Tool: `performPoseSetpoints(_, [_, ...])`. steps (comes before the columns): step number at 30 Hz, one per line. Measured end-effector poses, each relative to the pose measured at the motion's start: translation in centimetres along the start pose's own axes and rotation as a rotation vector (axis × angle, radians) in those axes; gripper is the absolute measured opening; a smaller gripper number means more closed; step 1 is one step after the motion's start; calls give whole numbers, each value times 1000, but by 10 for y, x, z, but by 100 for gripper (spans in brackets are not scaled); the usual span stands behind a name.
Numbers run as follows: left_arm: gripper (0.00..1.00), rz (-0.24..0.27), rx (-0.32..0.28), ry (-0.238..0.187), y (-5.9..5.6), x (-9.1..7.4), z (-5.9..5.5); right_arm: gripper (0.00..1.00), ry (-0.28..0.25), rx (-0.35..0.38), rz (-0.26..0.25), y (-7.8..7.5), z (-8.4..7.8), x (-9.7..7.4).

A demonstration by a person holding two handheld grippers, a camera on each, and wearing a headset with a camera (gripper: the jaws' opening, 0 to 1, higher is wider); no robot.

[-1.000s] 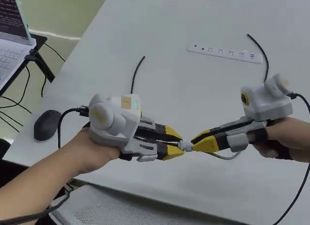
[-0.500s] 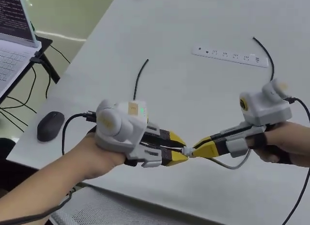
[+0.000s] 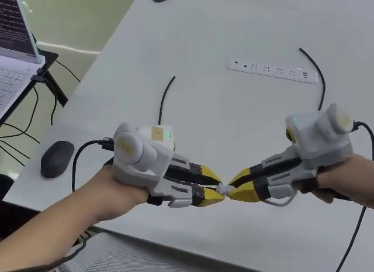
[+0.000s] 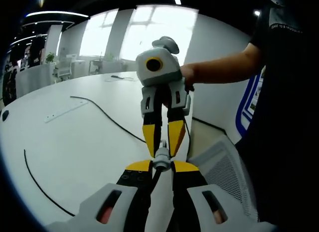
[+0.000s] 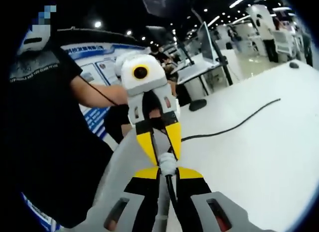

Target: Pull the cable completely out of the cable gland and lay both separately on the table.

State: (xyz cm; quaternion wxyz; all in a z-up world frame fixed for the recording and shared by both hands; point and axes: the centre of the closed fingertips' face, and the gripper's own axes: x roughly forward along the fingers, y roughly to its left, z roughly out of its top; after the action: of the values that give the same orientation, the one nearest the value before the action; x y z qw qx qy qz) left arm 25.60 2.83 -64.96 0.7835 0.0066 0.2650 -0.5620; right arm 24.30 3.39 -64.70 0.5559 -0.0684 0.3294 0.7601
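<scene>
My two grippers meet tip to tip above the near part of the white table (image 3: 234, 120). Between the tips sits the small pale cable gland (image 3: 224, 189) (image 4: 161, 159) (image 5: 168, 164). The left gripper (image 3: 214, 189) (image 4: 160, 166) is shut on the gland. The right gripper (image 3: 235, 190) (image 5: 168, 172) is shut on the cable right behind the gland. The cable (image 5: 171, 188) runs back between the right jaws. A short grey loop of the cable (image 3: 281, 202) hangs under the right gripper.
A white power strip (image 3: 274, 70) with a black cord (image 3: 315, 70) lies at the back right. A loose black cable (image 3: 165, 99) lies mid-table. A mouse (image 3: 56, 159) sits near the left edge, a laptop (image 3: 14, 50) beyond it. The table's front edge runs just below the grippers.
Both grippers stay joined at the gland. The right hand has dropped a little, and the cable loop under it looks shorter.
</scene>
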Motion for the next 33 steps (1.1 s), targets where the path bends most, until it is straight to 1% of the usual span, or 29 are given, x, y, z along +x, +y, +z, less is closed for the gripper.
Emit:
performPoseSetpoints(2, [14,-7,-22,1,0,0,-1,7,38,-120,-54,1,-1,2])
performPoseSetpoints(3, [15,-19,-38,0,-2,-1,-2,7,54,-163,-69,1,-3,3])
performPoseSetpoints(4, [15,-19,-36,-2,-2,-1,-2,7,73,-233,-106,0,-4,3])
performPoseSetpoints(5, [15,-20,-42,-4,-2,-1,-3,7,85,-279,-127,0,-4,4])
performPoseSetpoints(6, [15,-27,-75,-7,-3,-1,-3,7,96,-326,-160,0,-5,5])
performPoseSetpoints(7, [15,-32,-106,-6,-4,-2,-4,7,101,-358,-180,1,-6,5])
performPoseSetpoints(8, [15,-32,-104,-7,-3,-2,-4,7,116,-428,-215,1,-6,5])
performPoseSetpoints(10, [15,-34,-114,-11,-4,-2,-4,7,139,-510,-258,2,-6,5])
performPoseSetpoints(11, [15,-41,-141,-12,-5,-2,-4,7,149,-545,-276,3,-6,5])
performPoseSetpoints(12, [15,-41,-166,-22,-4,-2,-3,7,155,-594,-299,3,-5,4])
performPoseSetpoints(13, [15,-40,-174,-31,-2,-3,-2,7,171,-674,-345,1,-3,3])
performPoseSetpoints(14, [15,-51,-199,-34,-2,-3,-2,7,190,-729,-362,2,-4,3])
performPoseSetpoints(15, [15,-53,-204,-31,-2,-3,-3,7,211,-769,-380,2,-5,4])
performPoseSetpoints(17, [15,-51,-216,-34,0,-2,-3,7,222,-798,-412,0,-6,4])
performPoseSetpoints(19, [15,-54,-221,-24,-3,0,-4,7,222,-780,-398,0,-8,5])
performPoseSetpoints(20, [15,-47,-204,-23,-3,0,-4,7,223,-780,-399,0,-8,5])
performPoseSetpoints(21, [15,-48,-203,-19,-3,1,-5,7,223,-776,-400,-1,-8,4])
performPoseSetpoints(22, [15,-50,-205,-15,-3,1,-5,7,216,-755,-393,-1,-9,5])
performPoseSetpoints(24, [15,-44,-191,-17,-3,1,-5,8,204,-739,-395,-2,-9,3])
performPoseSetpoints(26, [15,-41,-181,-17,-3,1,-4,8,187,-702,-393,-3,-8,2])
performPoseSetpoints(27, [15,-32,-166,-23,-2,1,-3,8,187,-702,-396,-4,-7,1])
performPoseSetpoints(30, [15,-23,-134,-21,-2,2,-2,8,160,-606,-384,-6,-8,1])
performPoseSetpoints(31, [15,-17,-116,-23,-1,2,-2,8,127,-534,-381,-6,-6,1])
performPoseSetpoints(32, [15,-16,-102,-22,-2,2,-2,8,104,-485,-365,-6,-6,1])
performPoseSetpoints(33, [15,-16,-96,-16,-2,3,-3,9,85,-424,-336,-4,-6,0])
